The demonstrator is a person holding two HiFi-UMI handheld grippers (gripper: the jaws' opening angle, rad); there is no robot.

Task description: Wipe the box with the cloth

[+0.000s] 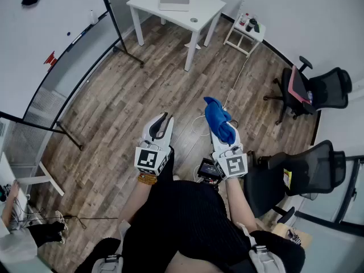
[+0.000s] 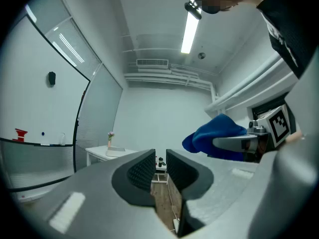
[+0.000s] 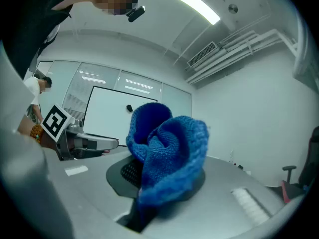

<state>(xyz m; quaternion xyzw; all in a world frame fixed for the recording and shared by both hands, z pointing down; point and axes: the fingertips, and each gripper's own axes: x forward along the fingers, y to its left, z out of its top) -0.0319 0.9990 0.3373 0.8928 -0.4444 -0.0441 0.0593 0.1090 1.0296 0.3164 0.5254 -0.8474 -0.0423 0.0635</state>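
Observation:
A blue knitted cloth is bunched in my right gripper, which is shut on it; the cloth hides the jaw tips of that gripper. My left gripper is held level with it to the left, a short way apart, and is shut with only a thin slit between its pads, holding nothing. The left gripper view also shows the cloth off to the right. Both grippers are held at waist height over the wood floor. I cannot pick out a box in any view.
A white table with a flat grey item stands far ahead. Beside it is a small side table with bottles. A whiteboard on a stand is at left. Two office chairs are at right. A cable lies on the floor.

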